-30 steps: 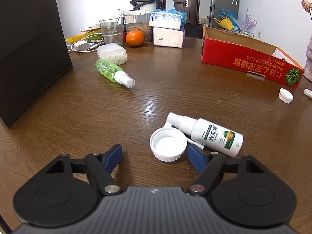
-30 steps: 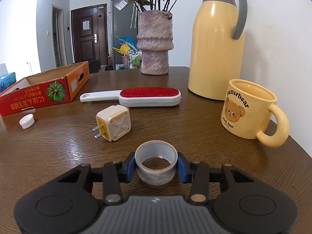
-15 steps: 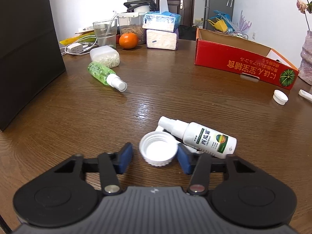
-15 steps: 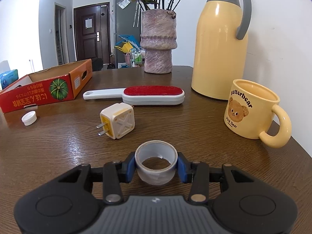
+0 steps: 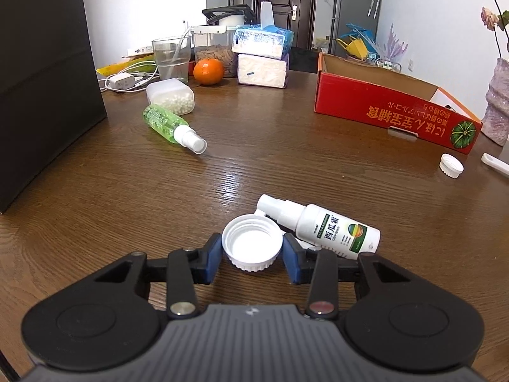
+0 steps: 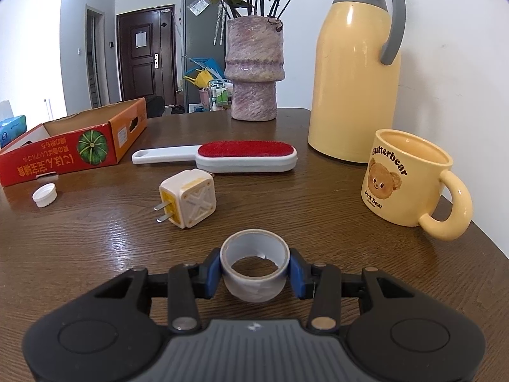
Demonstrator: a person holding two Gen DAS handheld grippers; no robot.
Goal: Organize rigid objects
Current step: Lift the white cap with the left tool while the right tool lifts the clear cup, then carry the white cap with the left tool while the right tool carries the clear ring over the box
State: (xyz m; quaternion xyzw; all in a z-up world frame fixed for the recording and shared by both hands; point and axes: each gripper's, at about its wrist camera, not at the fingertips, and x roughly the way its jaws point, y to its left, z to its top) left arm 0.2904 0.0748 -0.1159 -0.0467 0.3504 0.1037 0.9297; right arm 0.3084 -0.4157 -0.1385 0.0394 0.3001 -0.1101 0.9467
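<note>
My left gripper (image 5: 252, 256) is shut on a large white jar lid (image 5: 252, 242), open side up, just above the wooden table (image 5: 286, 159). A white spray bottle (image 5: 321, 227) lies right behind the lid. My right gripper (image 6: 254, 275) is shut on a grey roll of tape (image 6: 254, 267), held upright above the table. A red cardboard box (image 5: 394, 108) stands open at the right back; it also shows in the right wrist view (image 6: 73, 149).
A green spray bottle (image 5: 168, 124), a pill box (image 5: 170, 95), an orange (image 5: 208, 71), tissue packs (image 5: 262, 57) and a black box (image 5: 41, 73) stand on the left. A small white cap (image 6: 44, 194), plug adapter (image 6: 187, 199), lint brush (image 6: 229, 156), mug (image 6: 410, 178), thermos (image 6: 356, 73) and vase (image 6: 254, 70) are near my right gripper.
My left gripper's fingers closed in from wide apart onto the white lid. The right gripper has kept its hold on the tape roll and shifted slightly.
</note>
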